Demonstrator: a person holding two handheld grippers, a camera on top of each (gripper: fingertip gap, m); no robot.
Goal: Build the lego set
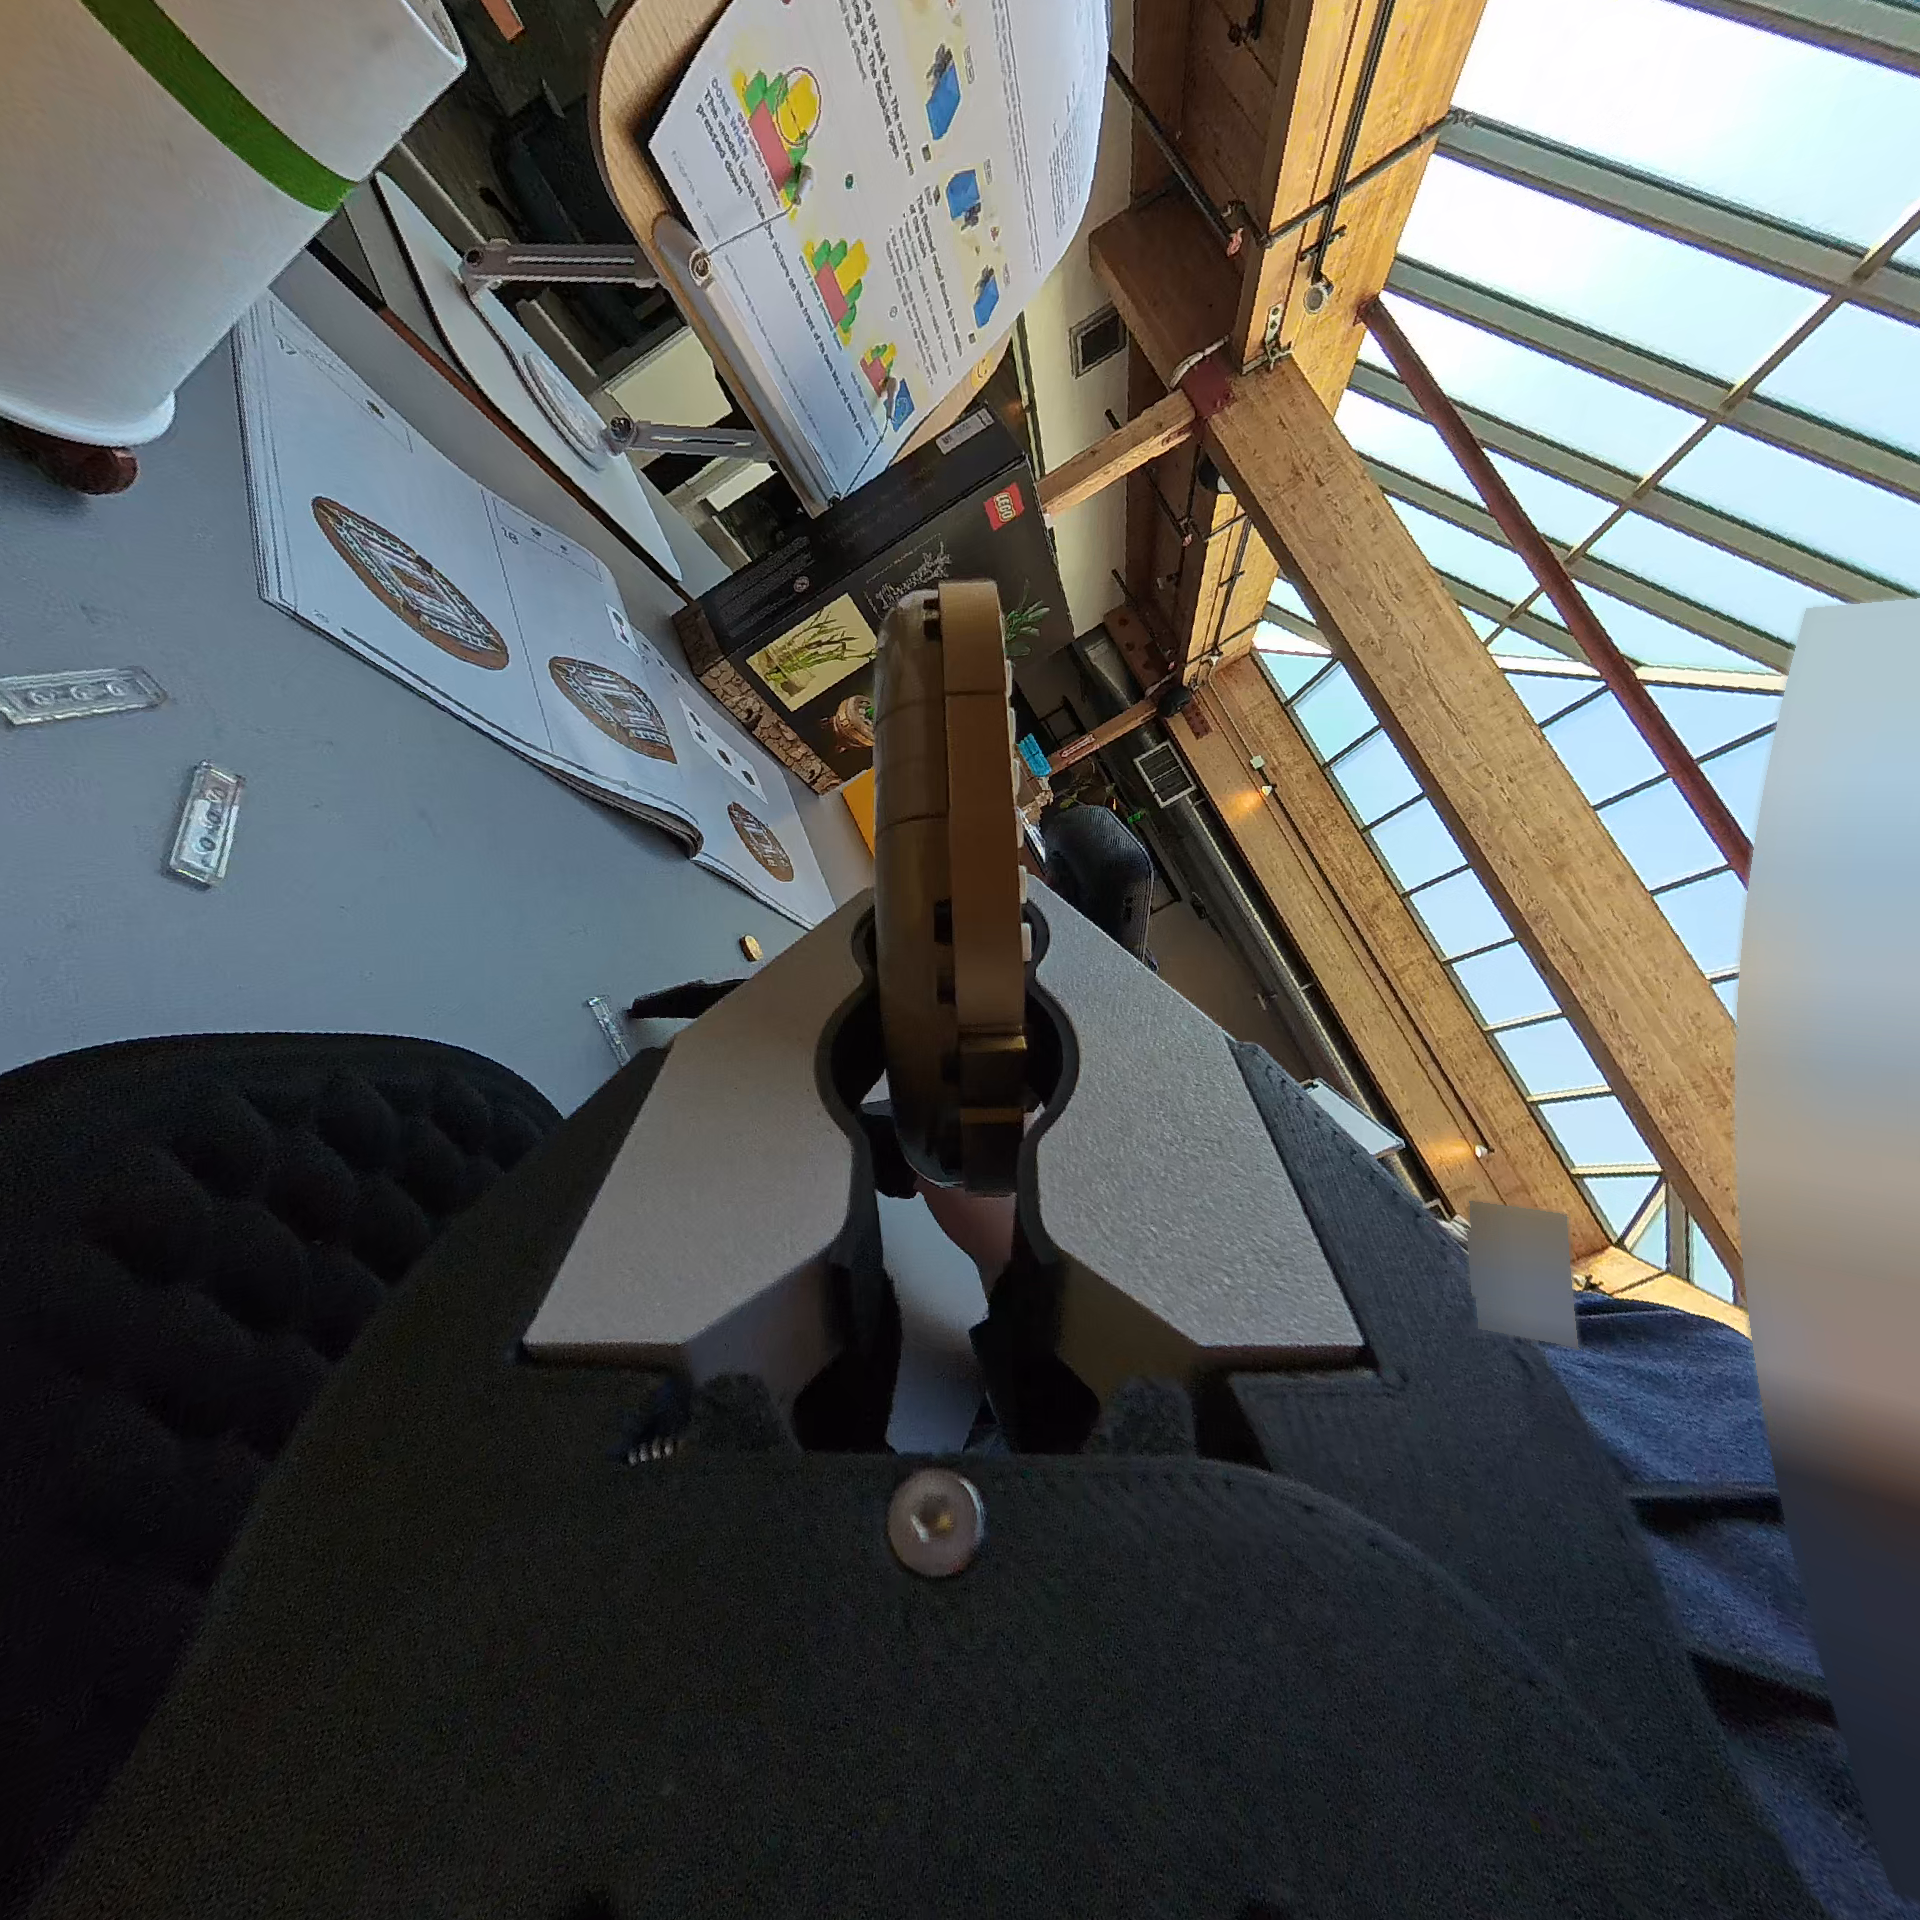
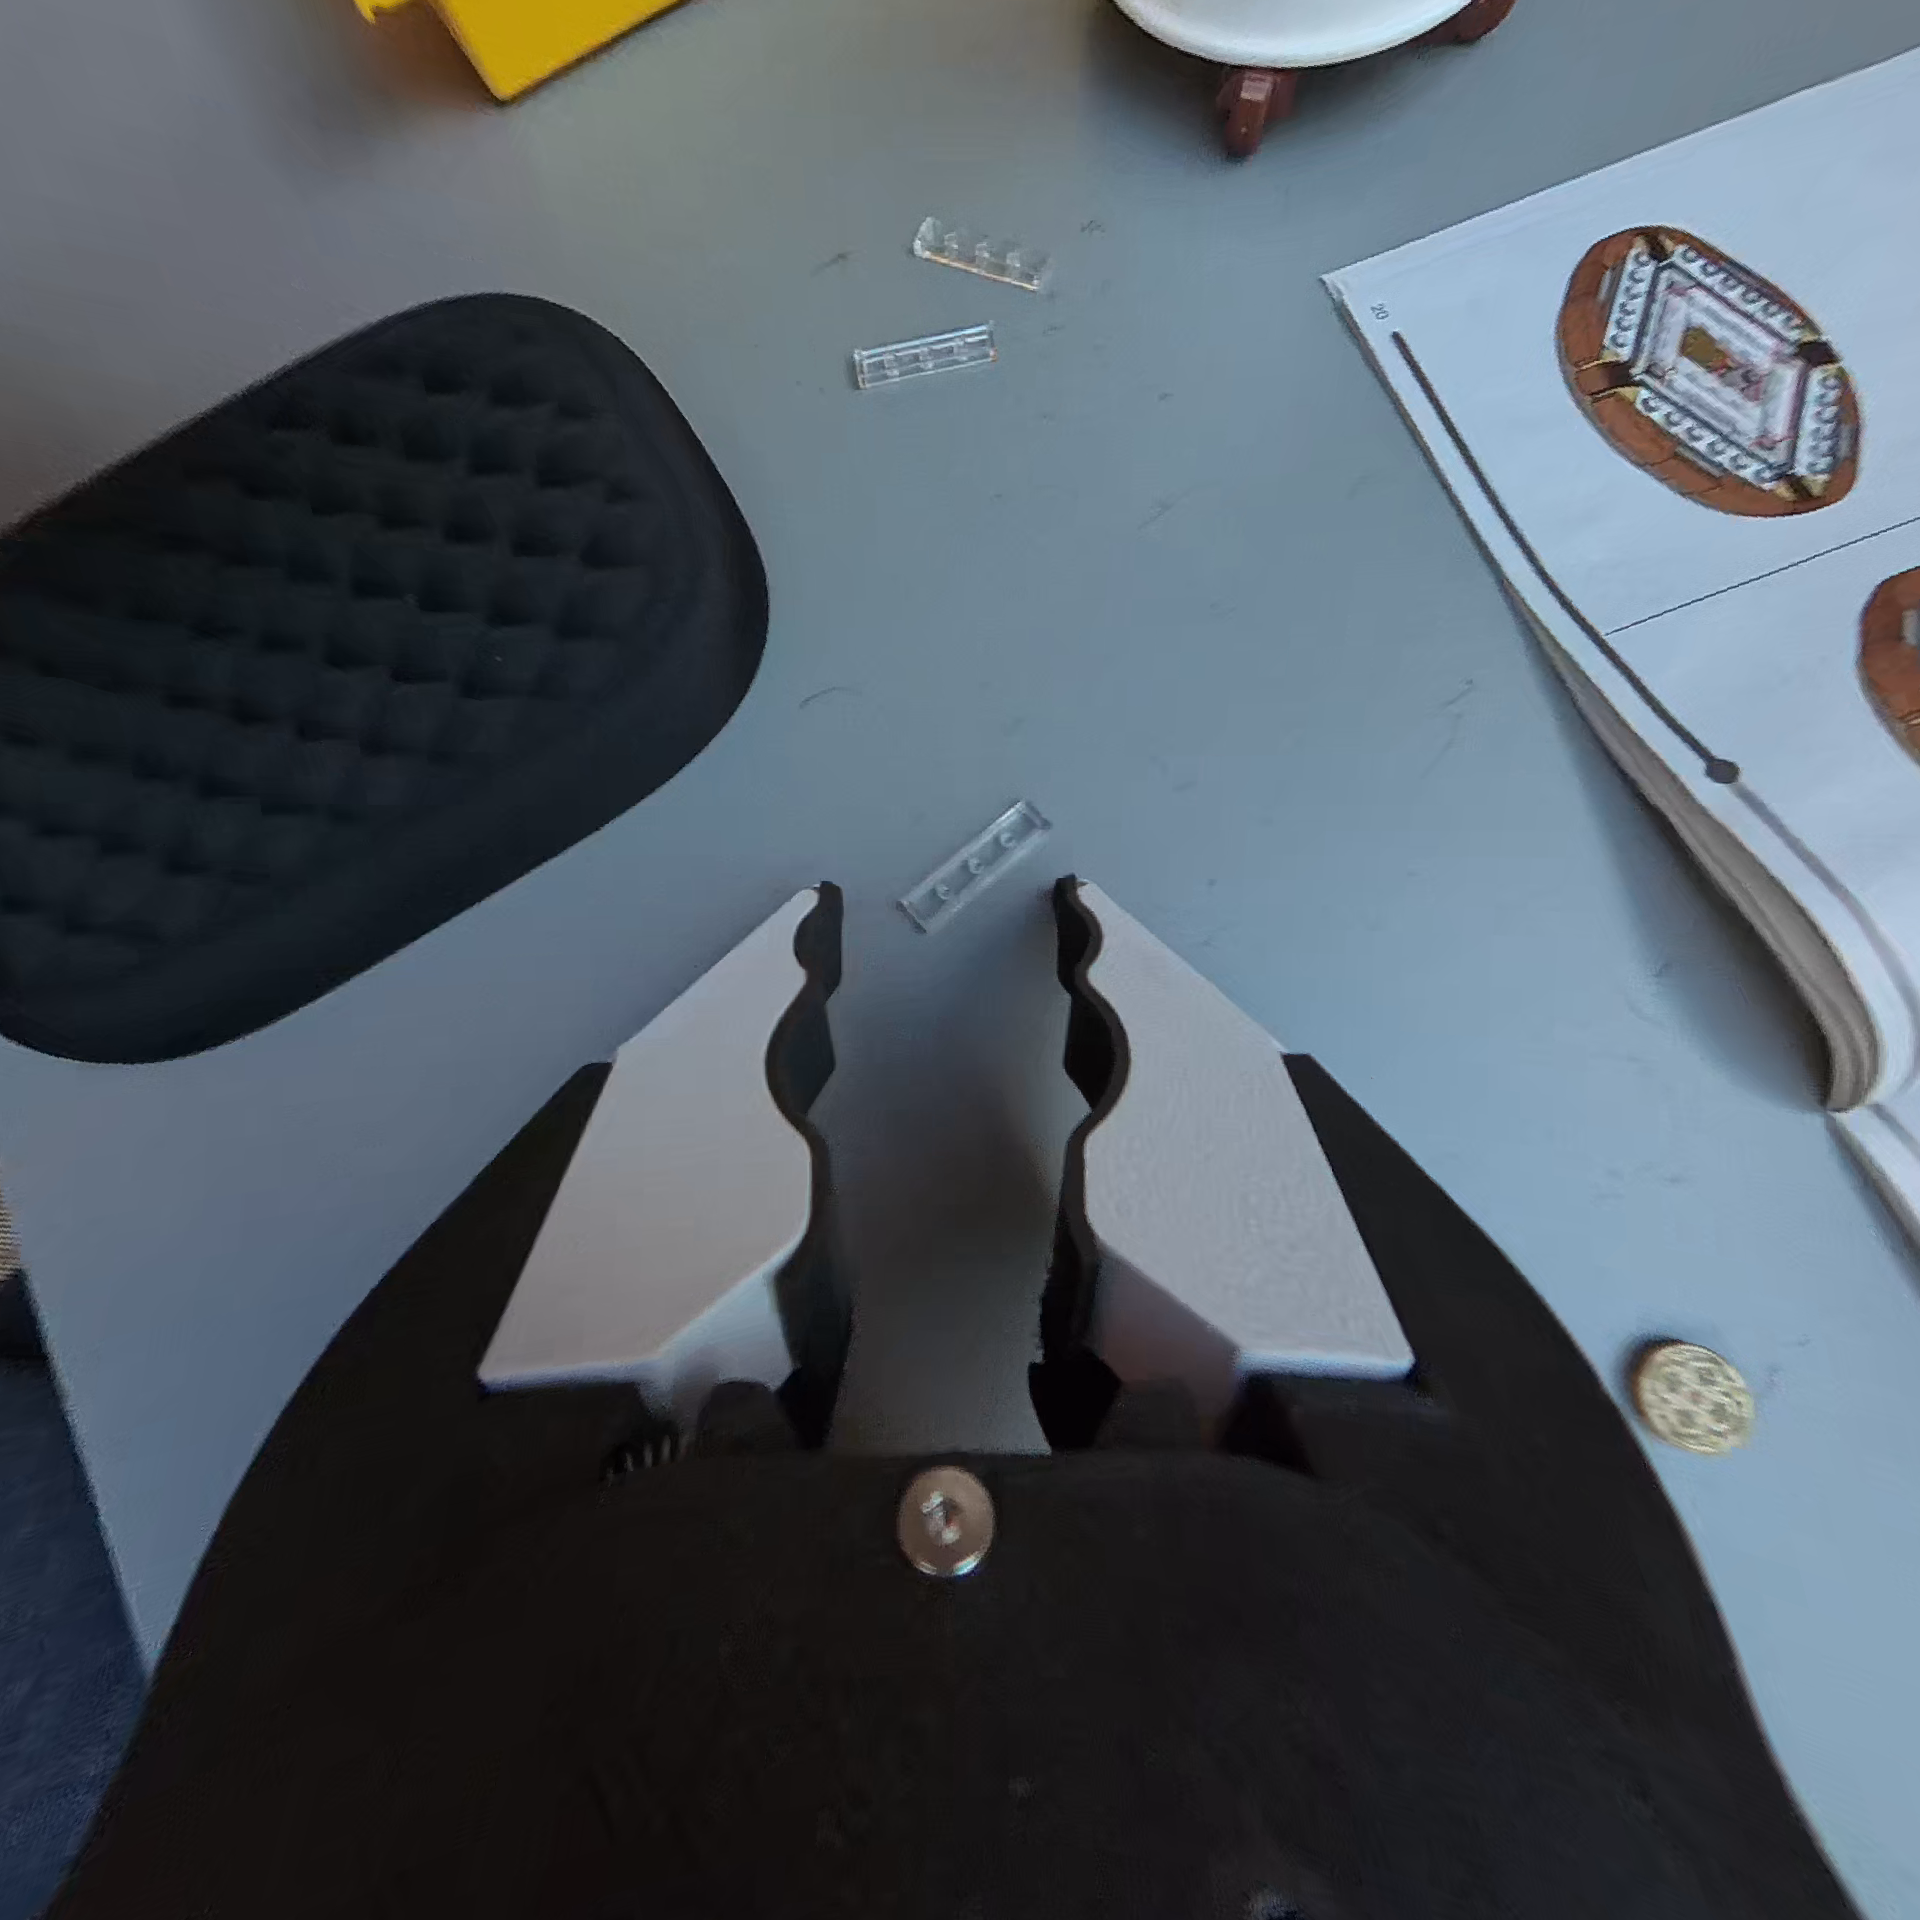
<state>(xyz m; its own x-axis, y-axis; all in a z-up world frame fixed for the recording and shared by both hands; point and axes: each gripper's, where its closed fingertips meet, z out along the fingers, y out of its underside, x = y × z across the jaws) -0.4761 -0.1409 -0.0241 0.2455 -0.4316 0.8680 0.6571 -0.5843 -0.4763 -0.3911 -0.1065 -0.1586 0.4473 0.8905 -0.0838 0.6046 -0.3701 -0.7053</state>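
Observation:
My left gripper (image 1: 945, 935) is shut on a round tan and brown lego assembly (image 1: 940, 831), held on edge above the grey table (image 1: 395, 883). My right gripper (image 2: 948, 899) is open just above the table. A clear flat lego plate (image 2: 974, 865) lies right in front of its fingertips. Two more clear plates (image 2: 925, 355) (image 2: 982, 255) lie farther off; two also show in the left wrist view (image 1: 206, 824) (image 1: 81, 693). A small gold round piece (image 2: 1690, 1397) lies at the right, and shows in the left wrist view (image 1: 750, 945).
An open instruction booklet (image 2: 1662, 520) (image 1: 468, 623) lies at the right. A black padded mat (image 2: 343, 665) is at the left. A white bowl-shaped build on brown feet (image 2: 1288, 31), a yellow box (image 2: 520, 42), the black lego box (image 1: 883, 613) and a printed sheet on a stand (image 1: 883, 208) sit farther back. My hands' fingertips stand some 15 centimetres from each other. My right gripper is the nearer one to the small gold round piece (image 2: 1690, 1397): about 12 centimetres, against 25 centimetres.

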